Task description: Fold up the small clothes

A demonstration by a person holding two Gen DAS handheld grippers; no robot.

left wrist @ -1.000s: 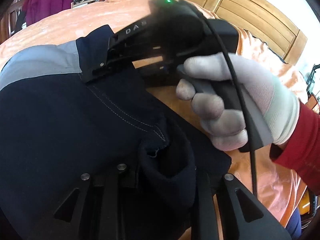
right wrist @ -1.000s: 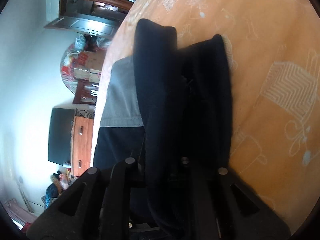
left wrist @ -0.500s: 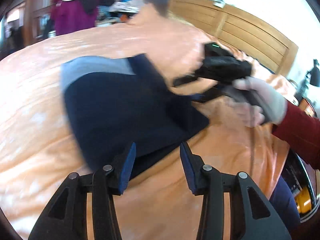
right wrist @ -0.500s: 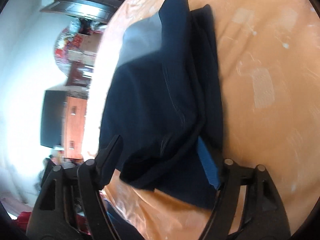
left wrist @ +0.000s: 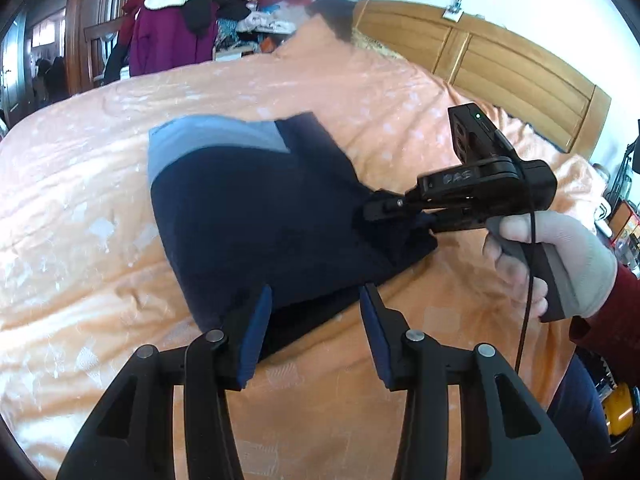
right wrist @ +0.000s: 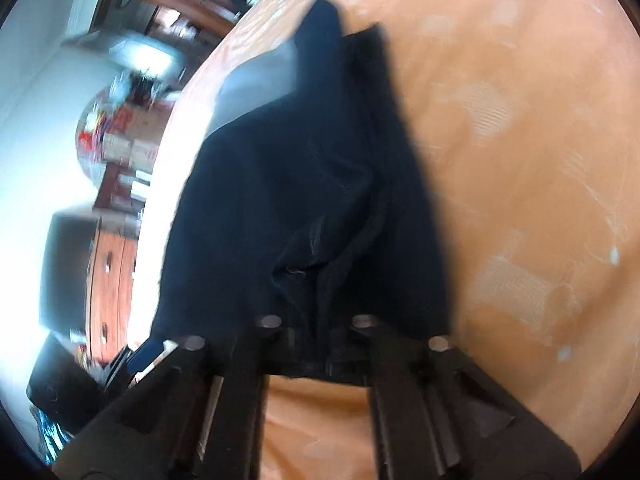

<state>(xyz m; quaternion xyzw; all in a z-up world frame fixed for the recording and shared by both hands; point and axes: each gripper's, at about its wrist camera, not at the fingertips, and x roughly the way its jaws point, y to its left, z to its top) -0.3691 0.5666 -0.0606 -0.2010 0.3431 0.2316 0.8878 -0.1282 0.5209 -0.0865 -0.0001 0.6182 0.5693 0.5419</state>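
While the left tool (left wrist: pixel 316 316) hangs with fingers apart over the bed (left wrist: pixel 80 208), the right tool (left wrist: pixel 384 210) pinches the folded navy garment (left wrist: pixel 256 216). Only the right wrist view shows the cloth bunched between its fingers.

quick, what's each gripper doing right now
Left gripper: open, holding nothing, poised at the near edge of the dark garment.
Right gripper: shut on the garment's right edge.

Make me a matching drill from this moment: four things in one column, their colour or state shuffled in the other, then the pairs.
Things:
1. left hand-held gripper
2. right hand-held gripper
3. bedspread
4. waistband

States:
A. grey
B. orange
C. shut on the dark garment
D. open, above the garment's near edge

Pairs: 1-D, 2-C, 3-B, 4-A
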